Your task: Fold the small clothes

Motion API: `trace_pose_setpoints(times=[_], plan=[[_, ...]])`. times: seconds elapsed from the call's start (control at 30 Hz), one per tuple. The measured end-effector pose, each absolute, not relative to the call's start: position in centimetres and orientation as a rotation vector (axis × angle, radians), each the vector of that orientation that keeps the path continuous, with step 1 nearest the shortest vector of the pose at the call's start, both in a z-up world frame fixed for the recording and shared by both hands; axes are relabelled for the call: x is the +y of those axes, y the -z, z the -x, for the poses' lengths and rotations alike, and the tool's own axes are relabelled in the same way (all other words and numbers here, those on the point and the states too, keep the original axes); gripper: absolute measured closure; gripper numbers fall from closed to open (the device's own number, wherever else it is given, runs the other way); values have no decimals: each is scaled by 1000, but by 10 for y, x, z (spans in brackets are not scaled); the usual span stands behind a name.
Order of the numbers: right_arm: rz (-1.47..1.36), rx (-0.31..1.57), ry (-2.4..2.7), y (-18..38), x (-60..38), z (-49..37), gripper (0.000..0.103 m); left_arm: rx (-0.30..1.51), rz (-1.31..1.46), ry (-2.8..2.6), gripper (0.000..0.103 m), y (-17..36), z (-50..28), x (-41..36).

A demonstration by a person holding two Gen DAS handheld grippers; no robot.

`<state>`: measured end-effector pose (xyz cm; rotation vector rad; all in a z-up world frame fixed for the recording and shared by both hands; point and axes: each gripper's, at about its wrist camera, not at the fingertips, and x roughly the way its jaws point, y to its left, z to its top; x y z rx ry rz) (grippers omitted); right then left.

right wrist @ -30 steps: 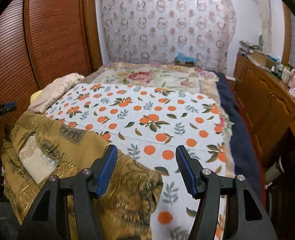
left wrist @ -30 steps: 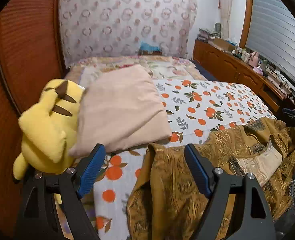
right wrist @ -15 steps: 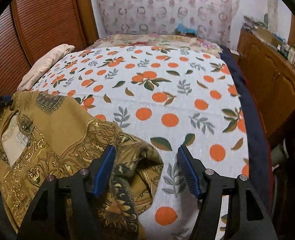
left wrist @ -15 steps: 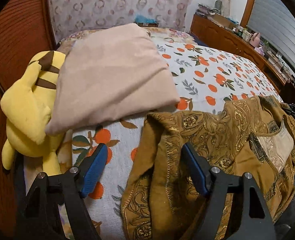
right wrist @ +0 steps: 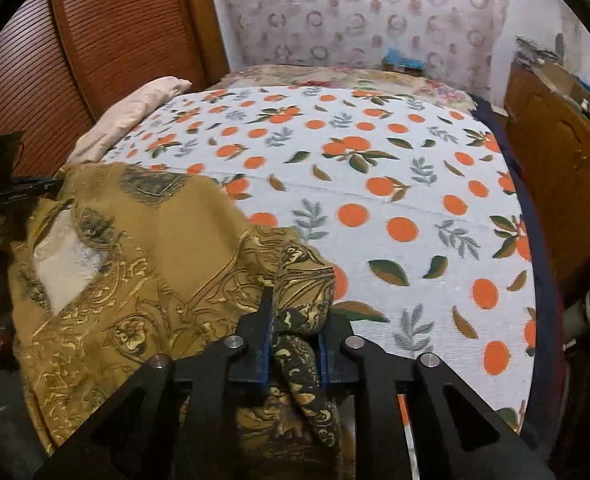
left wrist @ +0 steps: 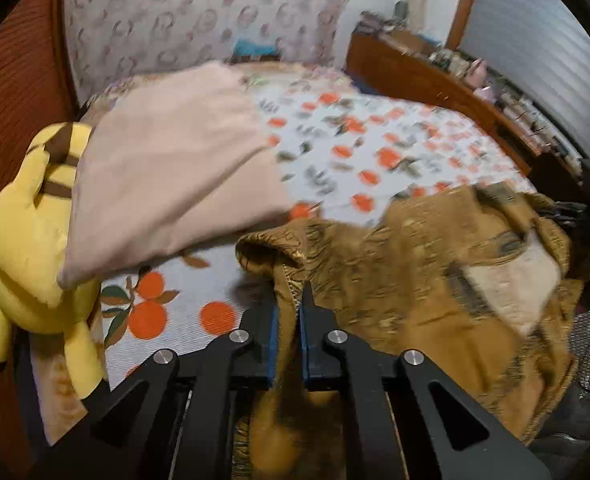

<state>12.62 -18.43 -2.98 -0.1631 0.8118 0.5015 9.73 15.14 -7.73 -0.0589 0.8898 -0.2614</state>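
A golden-brown patterned garment (left wrist: 415, 264) (right wrist: 167, 248) with a cream inner patch lies crumpled at the near edge of the bed. In the left wrist view my left gripper (left wrist: 287, 320) has its jaws closing on the garment's left edge, and a fold of cloth is pinched between the blue pads (left wrist: 273, 332). In the right wrist view my right gripper (right wrist: 295, 332) has its jaws closing on the bunched right corner, which bulges between its pads (right wrist: 263, 344). The left gripper also shows as a dark shape at the far left edge (right wrist: 11, 192).
The bed has a white bedspread (right wrist: 375, 200) printed with oranges. A beige pillow (left wrist: 167, 184) and a yellow plush toy (left wrist: 27, 240) lie at its left side, by the louvred wooden doors (right wrist: 95, 40). A cluttered wooden dresser (left wrist: 435, 80) runs along the right.
Both grippers came down onto the garment's near edge. Their jaws went from wide apart to pinched on the cloth, left on the left edge and right on the right corner.
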Motion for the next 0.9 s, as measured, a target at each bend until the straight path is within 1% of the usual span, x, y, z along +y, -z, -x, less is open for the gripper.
trace_pose_setpoints(times=[0.1, 0.2, 0.37, 0.53, 0.67, 0.77, 0.8, 0.83, 0.87, 0.9], plan=[[167, 746, -497, 14, -186, -111, 92, 799, 69, 272, 95, 47, -80, 148], [127, 635, -494, -22, -198, -91, 93, 699, 79, 296, 95, 7, -62, 144], [154, 468, -482, -102, -207, -49, 93, 539, 72, 362, 95, -62, -37, 137], [196, 321, -475, -182, -215, -11, 93, 399, 82, 354, 95, -123, -30, 147], [232, 222, -407, -245, -221, -15, 93, 328, 92, 287, 95, -170, -67, 160], [246, 239, -346, -269, -215, -59, 93, 331, 60, 218, 94, -176, -116, 163], [256, 265, -329, -269, -209, -77, 93, 350, 46, 192, 91, -170, -136, 163], [266, 282, -288, -264, -204, -100, 92, 365, 44, 171, 89, -162, -149, 163], [268, 293, -262, -256, -197, -119, 84, 407, 38, 136, 81, -147, -173, 164], [280, 326, -232, -242, -190, -143, 69, 445, 34, 112, 71, -134, -187, 165]])
